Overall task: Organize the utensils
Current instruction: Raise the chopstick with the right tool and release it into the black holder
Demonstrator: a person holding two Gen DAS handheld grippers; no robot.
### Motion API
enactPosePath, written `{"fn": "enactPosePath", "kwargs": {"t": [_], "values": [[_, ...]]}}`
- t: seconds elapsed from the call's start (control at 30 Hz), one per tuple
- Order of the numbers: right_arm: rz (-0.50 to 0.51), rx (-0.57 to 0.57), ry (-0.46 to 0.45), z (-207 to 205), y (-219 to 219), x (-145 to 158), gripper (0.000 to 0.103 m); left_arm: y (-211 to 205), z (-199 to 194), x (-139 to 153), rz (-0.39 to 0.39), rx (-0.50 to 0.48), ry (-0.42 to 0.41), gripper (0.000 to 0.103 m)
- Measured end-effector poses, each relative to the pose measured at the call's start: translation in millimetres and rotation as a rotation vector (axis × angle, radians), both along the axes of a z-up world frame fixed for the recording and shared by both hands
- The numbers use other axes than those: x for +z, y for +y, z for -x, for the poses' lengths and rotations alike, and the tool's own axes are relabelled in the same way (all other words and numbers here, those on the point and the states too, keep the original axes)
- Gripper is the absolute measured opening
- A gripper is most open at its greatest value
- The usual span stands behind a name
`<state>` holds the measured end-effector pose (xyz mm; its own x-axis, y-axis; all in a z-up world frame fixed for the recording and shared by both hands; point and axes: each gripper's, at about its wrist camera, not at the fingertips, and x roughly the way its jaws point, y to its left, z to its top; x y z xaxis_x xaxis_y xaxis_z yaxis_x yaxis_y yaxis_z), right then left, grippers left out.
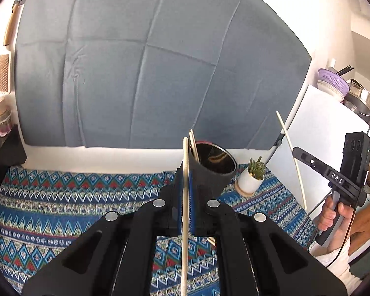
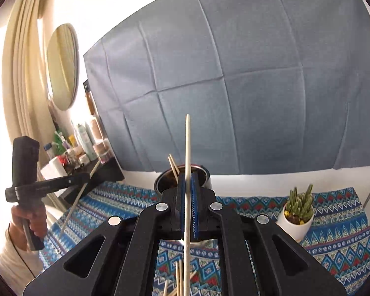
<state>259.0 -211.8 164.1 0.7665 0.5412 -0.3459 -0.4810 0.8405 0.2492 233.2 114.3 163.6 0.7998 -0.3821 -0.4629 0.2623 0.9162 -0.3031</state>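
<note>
Both claws clenched: left claw [image 1: 185, 192] and right claw [image 2: 188, 197] each pinch one chopstick [image 1: 185, 197] mid-shaft. Light, stiff, slippery; likely pivots.

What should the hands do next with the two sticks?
Probably lower one stick into the black cup. Each tool, left and right, is shut on a chopstick just before the cup, which already holds some, so dropping one in seems next.

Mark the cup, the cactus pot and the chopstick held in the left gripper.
cup [image 1: 211, 172], left wrist view, dark outer wall.
cactus pot [image 2: 294, 228], right wrist view, white side.
chopstick [image 1: 185, 153], left wrist view, shaft above the fingers.
</note>
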Motion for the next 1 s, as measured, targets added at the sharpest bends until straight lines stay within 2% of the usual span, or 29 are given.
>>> {"fn": "enactPosePath", "kwargs": {"t": [0.3, 0.47, 0.5, 0.57, 0.63, 0.73, 0.83, 1.0], "values": [[-0.101, 0.052, -0.036, -57, 33, 13, 0.005, -19, -57, 20, 0.088, -0.011, -0.069, 0.005], [-0.166, 0.063, -0.087, -77, 45, 17, 0.005, -36, -75, 27, 0.134, -0.061, -0.133, 0.005], [-0.170, 0.053, -0.098, -81, 46, 18, 0.005, -37, -79, 30, 0.159, -0.069, -0.156, 0.005], [-0.199, 0.039, -0.108, -88, 46, 18, 0.005, -34, -82, 32, 0.279, -0.104, -0.253, 0.005], [-0.236, 0.047, -0.123, -96, 47, 14, 0.005, -37, -81, 35, 0.311, -0.075, -0.346, 0.005], [-0.235, 0.028, -0.174, -102, 56, 5, 0.005, -44, -82, 32, 0.353, -0.084, -0.455, 0.005], [-0.253, 0.019, -0.206, -107, 63, -10, 0.005, -51, -86, 25, 0.390, -0.086, -0.525, 0.005], [-0.261, -0.024, -0.214, -120, 66, -34, 0.005, -55, -102, 3, 0.470, -0.053, -0.536, 0.005]]}}
